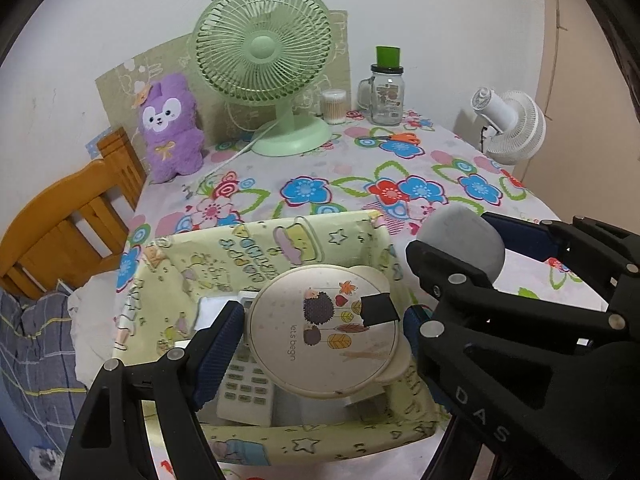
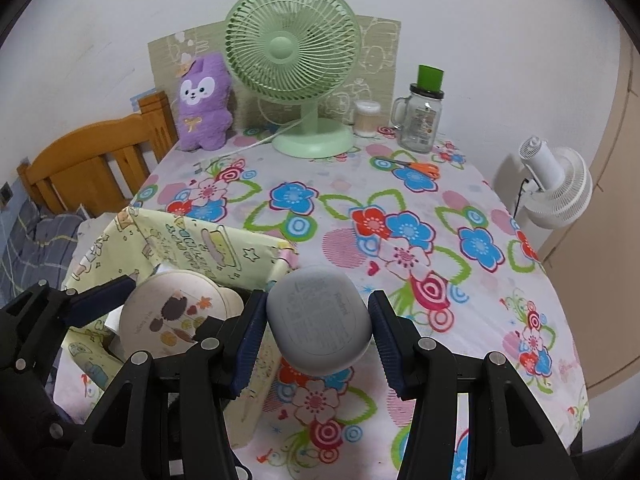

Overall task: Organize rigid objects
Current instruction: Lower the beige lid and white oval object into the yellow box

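Round cream hedgehog-print case (image 1: 324,332) sits clamped in the left gripper (image 1: 324,334) over the yellow fabric bin (image 1: 248,248), hiding most of a white remote (image 1: 244,388); right gripper (image 2: 318,330) grips a grey oval case (image 2: 318,320), its underside unseen

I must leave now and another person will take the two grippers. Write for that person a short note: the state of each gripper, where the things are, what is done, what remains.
Left gripper: shut on the round hedgehog-print case, held over the yellow fabric bin.
Right gripper: shut on the grey oval case, held above the tablecloth beside the bin's right wall.
Done: a white remote already lies in the bin, with other pale items I cannot identify.
Left: put both held cases into the bin. The orange scissors lie loose near the glass jar; possibly next.
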`<act>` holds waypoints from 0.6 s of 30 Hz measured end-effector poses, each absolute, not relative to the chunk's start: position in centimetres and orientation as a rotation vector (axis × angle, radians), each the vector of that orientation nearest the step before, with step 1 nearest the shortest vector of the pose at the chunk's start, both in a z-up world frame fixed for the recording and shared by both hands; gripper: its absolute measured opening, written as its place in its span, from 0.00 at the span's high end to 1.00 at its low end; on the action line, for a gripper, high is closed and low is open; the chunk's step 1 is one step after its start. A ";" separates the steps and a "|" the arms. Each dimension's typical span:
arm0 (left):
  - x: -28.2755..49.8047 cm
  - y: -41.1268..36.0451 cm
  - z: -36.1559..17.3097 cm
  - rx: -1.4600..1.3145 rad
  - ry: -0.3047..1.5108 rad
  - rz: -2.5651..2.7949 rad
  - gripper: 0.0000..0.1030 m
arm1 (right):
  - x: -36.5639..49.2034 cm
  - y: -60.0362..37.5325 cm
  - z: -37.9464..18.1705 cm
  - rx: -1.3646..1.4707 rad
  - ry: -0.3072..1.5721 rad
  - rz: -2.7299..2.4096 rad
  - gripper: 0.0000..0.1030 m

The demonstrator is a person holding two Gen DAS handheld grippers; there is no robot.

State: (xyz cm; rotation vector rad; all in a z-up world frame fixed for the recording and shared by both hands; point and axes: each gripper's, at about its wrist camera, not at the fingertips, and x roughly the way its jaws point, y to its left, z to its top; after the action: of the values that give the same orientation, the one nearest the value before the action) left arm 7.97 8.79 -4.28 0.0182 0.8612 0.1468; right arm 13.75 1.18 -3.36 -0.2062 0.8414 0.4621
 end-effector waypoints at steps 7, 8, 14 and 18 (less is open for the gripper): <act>7.8 10.2 -4.6 0.025 0.860 0.180 0.20 | 13.6 2.7 -3.5 -0.224 0.842 0.487 0.47; 7.8 10.4 -4.7 0.026 0.862 0.184 0.20 | 13.5 3.0 -3.6 -0.227 0.844 0.492 0.47; 8.0 11.6 -5.3 0.021 0.882 0.196 0.20 | 13.5 4.4 -4.0 -0.258 0.850 0.512 0.47; 8.2 12.5 -5.7 0.013 0.898 0.198 0.20 | 13.5 5.2 -4.2 -0.277 0.851 0.532 0.47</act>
State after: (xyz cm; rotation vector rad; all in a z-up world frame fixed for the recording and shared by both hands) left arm 8.20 12.46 -5.72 0.0128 0.8977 0.1983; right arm 13.47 5.24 -4.18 -0.2772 0.8509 0.5321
